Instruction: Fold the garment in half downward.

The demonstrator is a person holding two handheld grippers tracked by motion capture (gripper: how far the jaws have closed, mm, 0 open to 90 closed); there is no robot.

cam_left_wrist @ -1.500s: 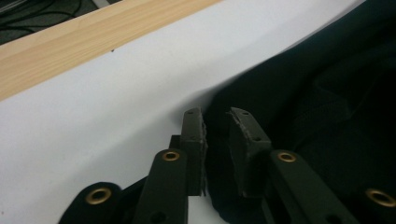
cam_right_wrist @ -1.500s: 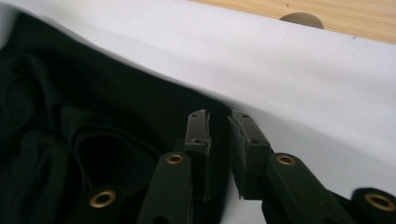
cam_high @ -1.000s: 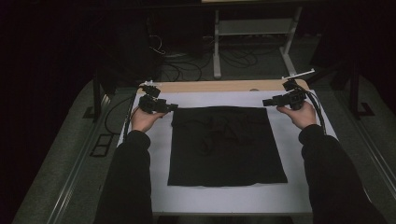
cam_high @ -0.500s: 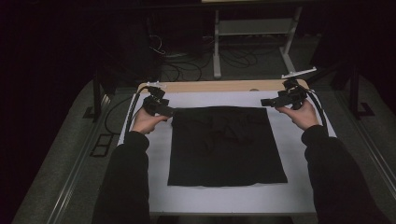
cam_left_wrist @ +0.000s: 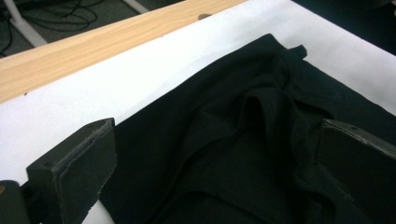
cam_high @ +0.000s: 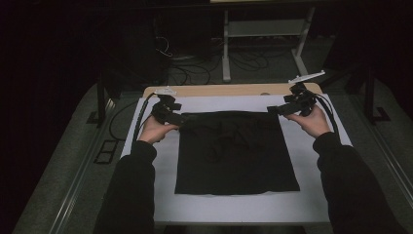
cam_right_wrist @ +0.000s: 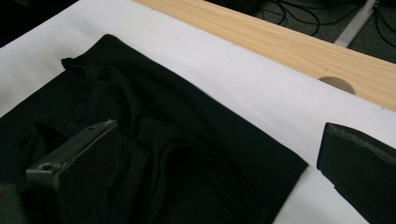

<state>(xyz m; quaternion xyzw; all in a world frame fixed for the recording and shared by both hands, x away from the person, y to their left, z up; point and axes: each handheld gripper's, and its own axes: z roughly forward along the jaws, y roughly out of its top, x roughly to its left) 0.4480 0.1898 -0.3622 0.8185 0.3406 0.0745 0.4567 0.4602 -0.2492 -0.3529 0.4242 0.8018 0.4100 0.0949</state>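
- Black garment (cam_high: 236, 151): folded square, flat on the white sheet (cam_high: 311, 195), mid-sheet.
- Handling, judged: light, limp, non-slip; pinch its far corners.
- Left gripper (cam_high: 176, 117), right gripper (cam_high: 273, 110): jaws just opened, nothing between them, above those corners.

garment (cam_high: 236, 151) on sheet (cam_high: 311, 195), mid-table | left gripper (cam_high: 176, 117) at its far-left corner | right gripper (cam_high: 275, 110) at far-right corner | wooden table edge (cam_high: 229, 89) behind

A: How are the two grippers?
B: The left gripper (cam_high: 176, 117) at nine o'clock and the right gripper (cam_high: 273, 110) at three o'clock have just opened their jaws wide, nothing between.
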